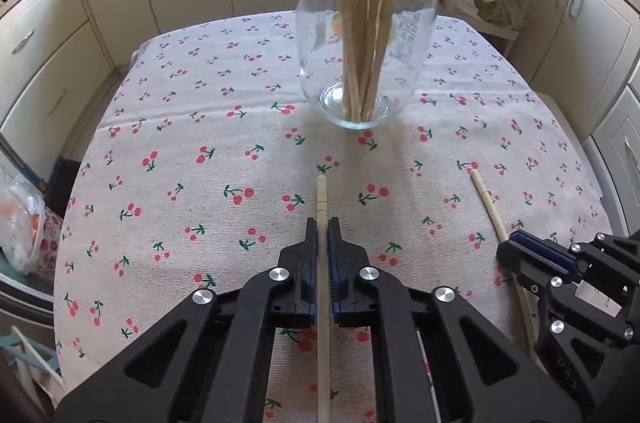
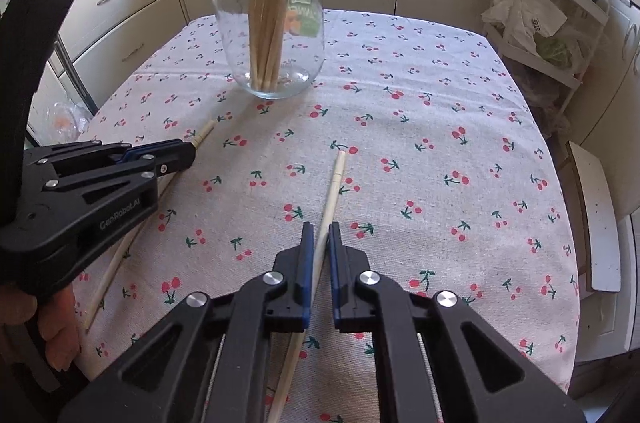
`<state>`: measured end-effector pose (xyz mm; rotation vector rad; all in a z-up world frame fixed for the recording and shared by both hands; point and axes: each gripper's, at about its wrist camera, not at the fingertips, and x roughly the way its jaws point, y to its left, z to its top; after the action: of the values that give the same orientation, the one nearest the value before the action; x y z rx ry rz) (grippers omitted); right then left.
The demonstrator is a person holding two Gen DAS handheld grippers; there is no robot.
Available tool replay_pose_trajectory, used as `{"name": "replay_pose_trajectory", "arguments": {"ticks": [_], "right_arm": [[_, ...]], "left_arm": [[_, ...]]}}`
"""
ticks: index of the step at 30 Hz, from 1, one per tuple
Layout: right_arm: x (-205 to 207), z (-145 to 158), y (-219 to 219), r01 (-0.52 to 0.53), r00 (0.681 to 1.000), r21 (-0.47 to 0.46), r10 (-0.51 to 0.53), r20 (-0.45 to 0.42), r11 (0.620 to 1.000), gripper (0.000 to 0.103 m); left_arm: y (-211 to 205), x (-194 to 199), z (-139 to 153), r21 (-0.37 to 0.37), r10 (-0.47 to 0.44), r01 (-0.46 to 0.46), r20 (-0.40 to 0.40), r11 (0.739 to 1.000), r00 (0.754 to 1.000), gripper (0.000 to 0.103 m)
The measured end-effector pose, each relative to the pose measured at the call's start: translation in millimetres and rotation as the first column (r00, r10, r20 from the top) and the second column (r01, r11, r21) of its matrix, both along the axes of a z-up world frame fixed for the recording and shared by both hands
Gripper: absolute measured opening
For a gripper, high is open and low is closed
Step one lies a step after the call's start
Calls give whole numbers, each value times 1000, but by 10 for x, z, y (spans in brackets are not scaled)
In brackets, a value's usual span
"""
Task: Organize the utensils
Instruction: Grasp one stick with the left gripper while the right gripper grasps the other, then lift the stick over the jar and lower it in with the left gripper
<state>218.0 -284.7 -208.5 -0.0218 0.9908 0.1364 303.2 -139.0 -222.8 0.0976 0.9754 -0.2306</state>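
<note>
1. Left wrist view: my left claw (image 1: 322, 229) is clamped on a chopstick (image 1: 321, 199) that runs straight down the middle between the blue pads, its squared end poking out ahead of the tips towards the jar

2. The glass jar (image 1: 366, 35) stands upright on the far middle of the worktop (image 1: 200, 127), already holding a bundle of chopsticks (image 1: 366, 71) that lean out past its rim. The cherry-print cloth covers the whole top

3. At the right edge of this view my right claw (image 1: 510, 247) comes in low over a second chopstick (image 1: 486, 201) lying on the cloth, well apart from mine

4. Right wrist view: my right claw (image 2: 320, 235) has its pads closed onto that second chopstick (image 2: 334, 191), which slants up and a little right out of the tips, its near end trailing back under the claw. Whether it has left the cloth I cannot tell

5. To the left my left claw (image 2: 188, 147) shows side-on, shut on its stick (image 2: 204, 131), with my hand (image 2: 56, 327) on the handle at the near left corner. The jar (image 2: 274, 35) sits far and left of centre here, mouth open and unobstructed apart from the sticks already in it

6. The step in hand, as I judge it: both sticks gripped, neither yet carried to the jar

7. Next I would lift each stick clear, swing it near upright, line its lower end over the jar mouth beside the bundle and only then let go; one claw at a time, since the mouth is narrow and two sticks could clash
</note>
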Motion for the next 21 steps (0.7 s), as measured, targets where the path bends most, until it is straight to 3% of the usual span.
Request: {"name": "replay_pose_trajectory", "arguments": {"ticks": [7, 13, 21], "right_arm": [[-8, 1, -4, 3, 1000, 14, -3, 12, 1000, 6], [23, 36, -167, 61, 997, 192, -70, 39, 979, 6], [116, 19, -295, 114, 989, 314, -137, 51, 943, 6]], "left_arm": [[-32, 3, -5, 19, -20, 20, 18, 1000, 1000, 5], [-16, -28, 28, 11, -46, 45, 44, 999, 998, 5], [51, -49, 312, -54, -40, 46, 107, 997, 993, 5]]}}
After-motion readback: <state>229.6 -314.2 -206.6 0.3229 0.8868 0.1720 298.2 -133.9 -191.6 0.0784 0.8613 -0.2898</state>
